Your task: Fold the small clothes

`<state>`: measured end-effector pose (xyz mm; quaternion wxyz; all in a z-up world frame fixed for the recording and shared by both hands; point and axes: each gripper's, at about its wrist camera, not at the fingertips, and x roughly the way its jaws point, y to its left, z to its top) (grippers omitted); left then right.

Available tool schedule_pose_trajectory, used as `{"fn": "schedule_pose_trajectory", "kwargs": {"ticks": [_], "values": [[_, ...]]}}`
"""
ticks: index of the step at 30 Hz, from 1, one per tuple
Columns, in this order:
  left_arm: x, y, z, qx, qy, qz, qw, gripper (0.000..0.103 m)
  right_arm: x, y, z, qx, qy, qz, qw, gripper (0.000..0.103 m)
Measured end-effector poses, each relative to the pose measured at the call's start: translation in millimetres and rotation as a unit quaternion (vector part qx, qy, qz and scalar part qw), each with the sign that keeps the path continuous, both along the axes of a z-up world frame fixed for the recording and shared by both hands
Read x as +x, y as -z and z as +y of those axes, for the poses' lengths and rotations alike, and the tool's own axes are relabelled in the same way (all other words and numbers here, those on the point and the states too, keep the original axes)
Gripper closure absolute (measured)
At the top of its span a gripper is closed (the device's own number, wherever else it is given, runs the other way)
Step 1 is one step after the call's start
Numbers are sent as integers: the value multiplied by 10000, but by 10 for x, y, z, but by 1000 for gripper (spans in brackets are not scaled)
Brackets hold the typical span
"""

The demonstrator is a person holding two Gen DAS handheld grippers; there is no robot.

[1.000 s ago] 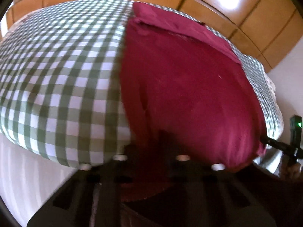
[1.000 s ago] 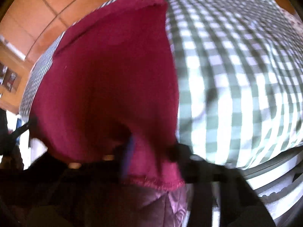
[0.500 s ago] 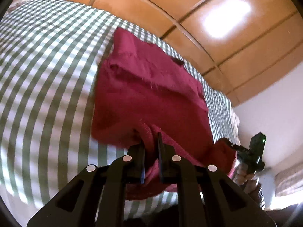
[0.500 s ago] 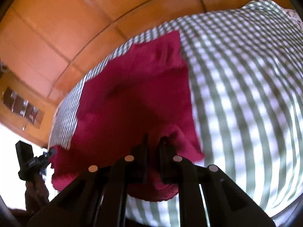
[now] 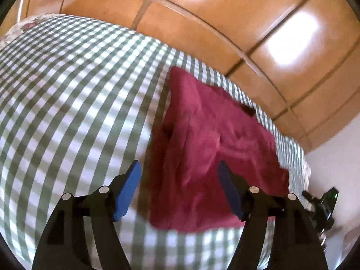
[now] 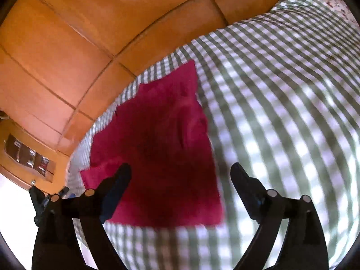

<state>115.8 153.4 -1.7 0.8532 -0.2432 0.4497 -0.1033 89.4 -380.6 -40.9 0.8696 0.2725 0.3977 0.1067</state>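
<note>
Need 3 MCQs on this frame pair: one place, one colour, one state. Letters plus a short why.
1. Where does the dark red cloth garment lie?
A. On the green-and-white checked bedcover
B. On the wooden floor
C. Over a chair back

2. What colour are the pads of the left gripper?
A. Yellow
B. Blue
C. White

3. What state is the right gripper in?
A. Shut on the garment
B. Shut on nothing
C. Open, holding nothing

Answers:
1 A: both wrist views show the garment spread on the checked cover, near the edge by the orange-brown wooden panelled wall.
2 B: the left wrist view shows blue pads on the inner faces.
3 C: its fingers stand wide apart after just opening, the garment lying loose beyond them.
</note>
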Motion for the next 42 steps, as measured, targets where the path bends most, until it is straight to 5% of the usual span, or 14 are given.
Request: {"fn": "schedule_pose_trajectory", "kwargs": {"ticks": [4,7,12,18,30,31,32,33,42], "values": [[-249,264,-42,26,330,203,9992,34,-184,240,68,-455,-30,190,9988,15],[-280,395,-135,-16,391,254,9989,34,-75,342,178,-644,25,218,9977,31],[-172,431,-274,4,576,227,9981,74,205,344,397,-920,-29,246,9955,75],[-355,386,-219,-165,660,105,9976,83,1,201,309,-774,-82,85,9969,91],[-1348,497,-191,-29,1096,563,9924,77,-931,312,175,-814,-553,547,9936,86],[-1356,480,-181,95,1024,561,9931,63,-931,289,151,-803,-489,550,9940,80],[-1347,452,-163,170,943,513,9941,49,-923,262,116,-819,-389,519,9945,62],[-1319,420,-151,173,882,417,9951,46,-902,216,60,-833,-195,435,9954,52],[-722,327,-365,739,1095,-130,9911,44,-353,-22,94,-1074,77,-70,9942,54]]}}
